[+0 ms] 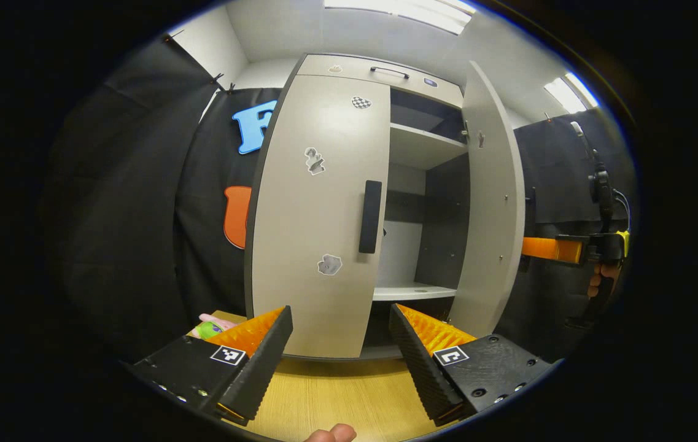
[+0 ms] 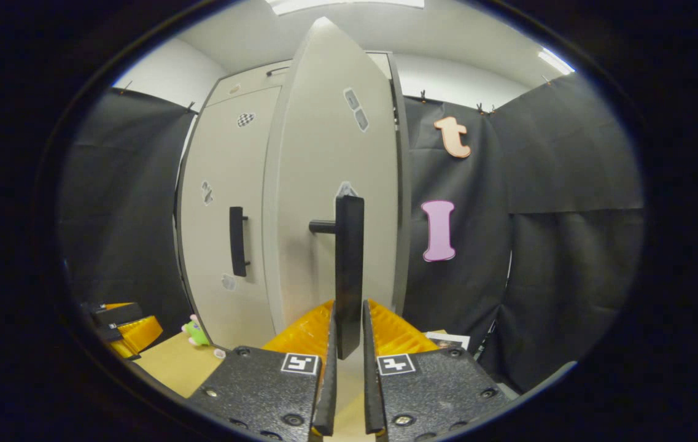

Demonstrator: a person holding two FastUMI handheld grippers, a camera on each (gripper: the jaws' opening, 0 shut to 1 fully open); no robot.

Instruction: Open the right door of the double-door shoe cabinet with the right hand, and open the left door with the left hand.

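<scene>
We see the shoe cabinet in smooth, matt, pale laminate, its door handles in matt black plastic. The table looks like light wood-grain board, and the booth wall is matt black cloth.

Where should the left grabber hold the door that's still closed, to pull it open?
Grab the black bar handle on the left door. It stands upright near the door's inner edge and sticks out from the panel, so the open left gripper could come straight from the front, one finger either side of the bar, probably around its middle, then pull.
</scene>
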